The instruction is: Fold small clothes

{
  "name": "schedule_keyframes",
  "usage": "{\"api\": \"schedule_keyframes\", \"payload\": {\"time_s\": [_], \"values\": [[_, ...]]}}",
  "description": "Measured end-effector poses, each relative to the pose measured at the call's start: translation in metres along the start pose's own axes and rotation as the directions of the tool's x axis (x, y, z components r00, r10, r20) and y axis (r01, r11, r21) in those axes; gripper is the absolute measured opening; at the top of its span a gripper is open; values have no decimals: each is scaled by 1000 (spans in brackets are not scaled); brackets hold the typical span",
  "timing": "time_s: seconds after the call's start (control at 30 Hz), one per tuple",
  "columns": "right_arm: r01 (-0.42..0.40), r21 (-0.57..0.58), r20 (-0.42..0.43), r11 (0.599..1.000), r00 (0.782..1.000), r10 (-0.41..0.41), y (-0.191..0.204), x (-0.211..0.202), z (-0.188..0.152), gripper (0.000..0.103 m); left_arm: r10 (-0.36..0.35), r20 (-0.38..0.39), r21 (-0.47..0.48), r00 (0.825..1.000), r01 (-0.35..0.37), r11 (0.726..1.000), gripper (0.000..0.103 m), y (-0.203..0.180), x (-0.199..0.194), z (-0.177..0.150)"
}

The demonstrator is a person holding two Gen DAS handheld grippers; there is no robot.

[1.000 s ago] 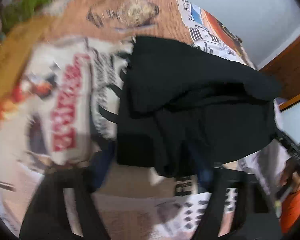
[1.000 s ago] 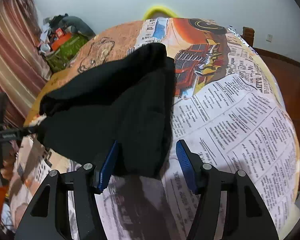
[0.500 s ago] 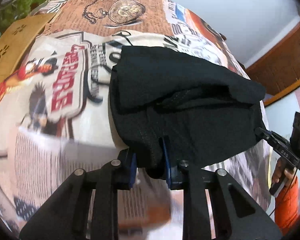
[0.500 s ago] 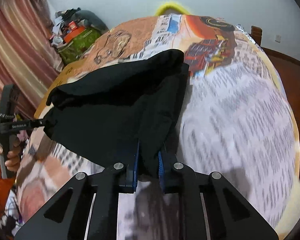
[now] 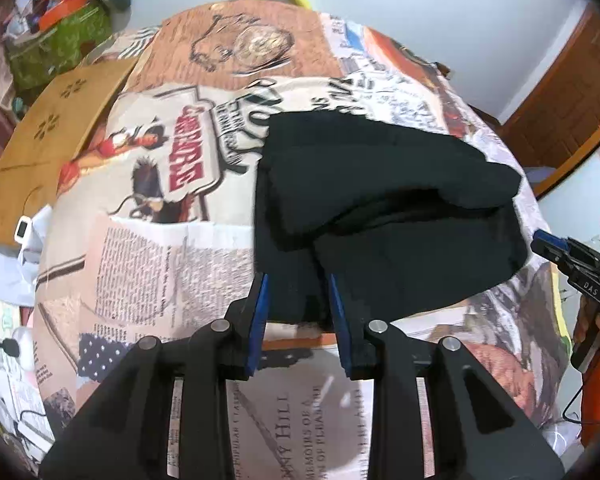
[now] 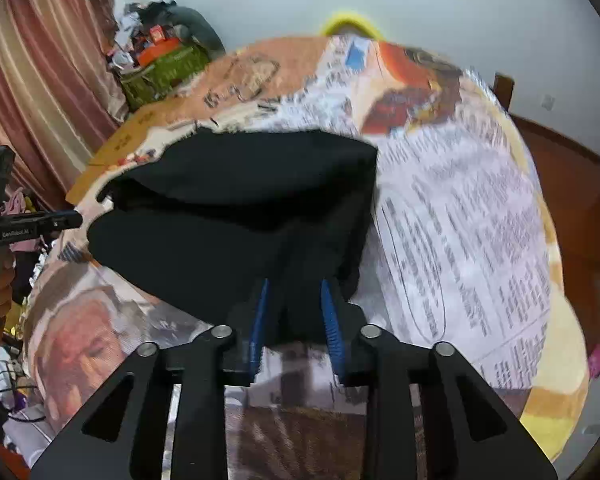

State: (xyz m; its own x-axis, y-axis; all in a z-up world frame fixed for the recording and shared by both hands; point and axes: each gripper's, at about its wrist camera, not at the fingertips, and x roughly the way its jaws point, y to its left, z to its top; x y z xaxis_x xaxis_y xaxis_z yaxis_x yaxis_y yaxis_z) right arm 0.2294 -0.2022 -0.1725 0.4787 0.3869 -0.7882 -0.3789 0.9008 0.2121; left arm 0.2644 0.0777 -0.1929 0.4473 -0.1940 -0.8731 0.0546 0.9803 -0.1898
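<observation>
A small black garment (image 5: 388,216) lies bunched and partly folded on a bed covered by a newspaper-print sheet (image 5: 172,248). My left gripper (image 5: 298,300) has its blue pads closed on the garment's near left corner. In the right wrist view the same garment (image 6: 236,208) spreads to the left, and my right gripper (image 6: 294,312) pinches its near right corner between the blue pads. Both corners are raised off the sheet. Each gripper shows at the edge of the other's view.
A brown cardboard sheet (image 5: 56,136) lies on the bed's left side. A green box with clutter (image 6: 160,68) stands by the striped curtain (image 6: 40,80). A wooden door (image 5: 560,112) is at the right. The printed sheet (image 6: 460,220) stretches right of the garment.
One second ago both grippers were open around the garment's corners. They closed on the corners and have lifted and pulled the garment toward me.
</observation>
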Motion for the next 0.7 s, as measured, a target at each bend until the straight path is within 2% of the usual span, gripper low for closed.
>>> {"api": "schedule_keyframes", "payload": {"time_s": [0.13, 0.23, 0.3, 0.4, 0.53, 0.6, 0.7], "values": [[-30, -36, 21, 999, 999, 31, 14, 3, 8, 35, -44, -20, 49, 999, 45, 998, 29, -24, 11, 5], [-49, -62, 1, 997, 999, 49, 21, 19, 11, 35, -82, -58, 83, 995, 87, 993, 29, -41, 31, 9], [-57, -74, -19, 996, 998, 56, 25, 33, 12, 35, -84, -96, 96, 992, 93, 991, 29, -48, 49, 12], [-70, -83, -58, 994, 996, 65, 28, 52, 16, 35, -47, -126, 128, 991, 63, 990, 29, -51, 75, 26], [-90, -135, -103, 987, 992, 76, 31, 68, 24, 35, -9, -109, 132, 994, 23, 991, 29, -40, 82, 57], [-76, -171, -96, 982, 994, 61, 31, 71, 34, 35, 49, -74, 140, 996, -38, 989, 29, -34, 82, 81], [-60, -166, -56, 984, 997, 51, 21, 70, 57, 35, 86, -28, 118, 996, -82, 990, 29, -26, 79, 110]]}}
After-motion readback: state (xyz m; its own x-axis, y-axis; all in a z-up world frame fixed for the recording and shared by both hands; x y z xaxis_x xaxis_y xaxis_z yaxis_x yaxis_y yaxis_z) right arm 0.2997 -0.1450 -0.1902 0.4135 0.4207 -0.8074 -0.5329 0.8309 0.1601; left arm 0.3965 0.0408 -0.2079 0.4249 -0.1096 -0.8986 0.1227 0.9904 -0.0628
